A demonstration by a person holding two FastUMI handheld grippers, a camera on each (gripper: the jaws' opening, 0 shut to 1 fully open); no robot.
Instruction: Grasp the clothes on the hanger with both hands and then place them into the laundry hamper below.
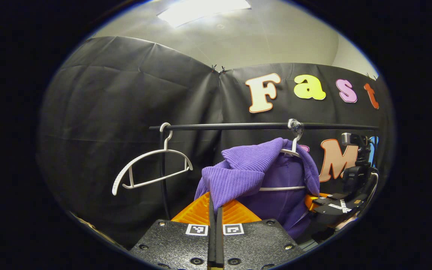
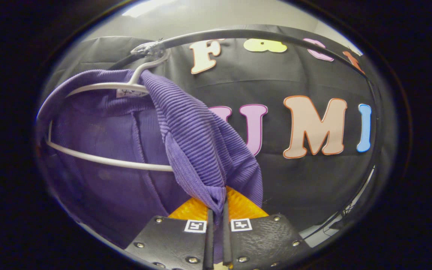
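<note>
- Purple ribbed knit, a sweater (image 1: 255,170), hangs on a white hanger (image 1: 289,152) near the right end of the black rail (image 1: 261,126), partly pulled off so that 1 shoulder is drawn forward and down.
- In the left gripper view the left tool (image 1: 215,210) has its 2 fingers pressed together on a folded edge of the sweater, the cloth bunched just above the tips.
- In the right gripper view the right tool (image 2: 216,215) pinches a hanging fold of the sweater (image 2: 197,150) between its 2 fingers, the fabric running up from the tips to the hanger's neck.
- There the white hanger (image 2: 99,88) shows its top arm under the collar and its lower bar crossing in front of the smoother purple body of the garment.
- The hook sits on the rail (image 2: 238,34), wrapped at that spot with clear tape or film.
- A 2nd white hanger (image 1: 152,168), bare and tilted, hangs at the left end of the rail beside the rack's upright post.
- The right tool's body (image 1: 345,195) also appears at the right edge of the left gripper view, just beside the sweater.
</note>
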